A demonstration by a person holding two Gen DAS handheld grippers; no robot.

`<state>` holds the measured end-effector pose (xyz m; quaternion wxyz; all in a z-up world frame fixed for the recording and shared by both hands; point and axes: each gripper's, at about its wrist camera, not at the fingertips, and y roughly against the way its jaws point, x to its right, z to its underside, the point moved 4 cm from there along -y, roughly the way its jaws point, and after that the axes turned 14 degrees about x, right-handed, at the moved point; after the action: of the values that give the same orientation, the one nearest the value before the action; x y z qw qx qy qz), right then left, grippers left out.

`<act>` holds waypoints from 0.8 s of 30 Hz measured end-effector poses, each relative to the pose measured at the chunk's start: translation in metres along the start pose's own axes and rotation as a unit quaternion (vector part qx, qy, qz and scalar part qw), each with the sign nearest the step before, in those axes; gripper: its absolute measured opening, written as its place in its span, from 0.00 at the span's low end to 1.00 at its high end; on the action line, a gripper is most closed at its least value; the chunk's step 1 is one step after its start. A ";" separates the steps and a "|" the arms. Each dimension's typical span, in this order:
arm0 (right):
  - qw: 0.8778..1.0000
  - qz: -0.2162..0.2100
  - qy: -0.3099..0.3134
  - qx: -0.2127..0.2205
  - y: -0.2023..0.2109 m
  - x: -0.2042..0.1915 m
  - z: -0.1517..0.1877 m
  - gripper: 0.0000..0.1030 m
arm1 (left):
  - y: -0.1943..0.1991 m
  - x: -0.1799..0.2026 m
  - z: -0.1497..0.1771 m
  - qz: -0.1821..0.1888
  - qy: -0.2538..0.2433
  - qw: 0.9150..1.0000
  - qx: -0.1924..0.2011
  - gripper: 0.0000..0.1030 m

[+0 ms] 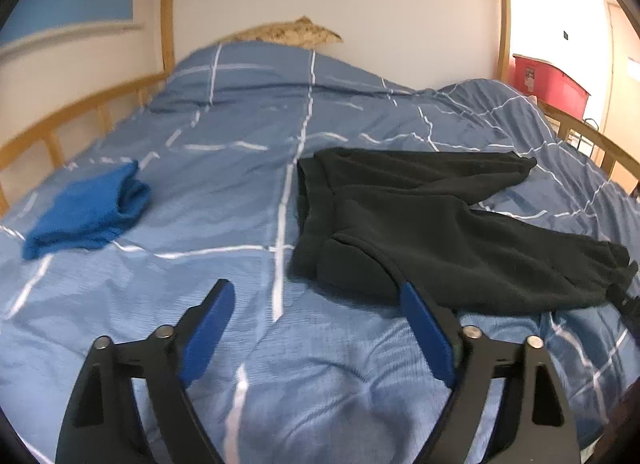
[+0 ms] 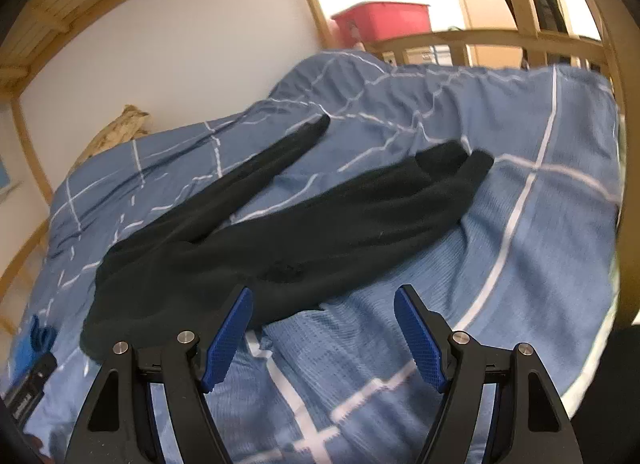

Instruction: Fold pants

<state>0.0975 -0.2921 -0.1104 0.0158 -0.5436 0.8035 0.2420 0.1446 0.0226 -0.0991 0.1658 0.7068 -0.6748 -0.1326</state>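
Black fleece pants (image 1: 432, 224) lie spread flat on the blue bed cover, waistband to the left, the two legs splayed to the right. My left gripper (image 1: 316, 292) is open and empty, just short of the waist corner, its right finger (image 1: 424, 328) at the fabric edge. In the right wrist view the pants (image 2: 280, 232) run from lower left to upper right. My right gripper (image 2: 324, 296) is open and empty, its left finger (image 2: 228, 336) at the near edge of the nearer leg.
A folded blue garment (image 1: 88, 212) lies on the left of the blue grid-patterned duvet (image 1: 240, 136). Wooden bunk rails (image 1: 52, 132) and posts frame the bed. A tan pillow (image 1: 288, 30) sits at the wall. A red bin (image 2: 380, 22) stands beyond the footboard.
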 end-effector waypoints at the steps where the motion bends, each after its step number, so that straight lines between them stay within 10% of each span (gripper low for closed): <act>1: 1.000 0.000 -0.010 0.001 -0.003 0.000 0.002 0.72 | -0.006 0.000 0.001 0.001 0.005 1.000 -0.007 0.80; 17: 0.996 0.051 -0.068 -0.030 -0.052 0.014 0.010 0.71 | -0.069 0.021 0.011 0.020 0.040 0.997 -0.064 0.77; 24: 0.993 0.087 -0.071 -0.029 -0.066 0.026 0.002 0.55 | -0.085 0.031 0.021 0.035 0.039 0.994 -0.100 0.38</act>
<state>0.1443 -0.3335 -0.1443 0.0360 -0.4536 0.8372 0.3035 0.2145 -0.0065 -0.1522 0.2668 0.6674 -0.6752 -0.1658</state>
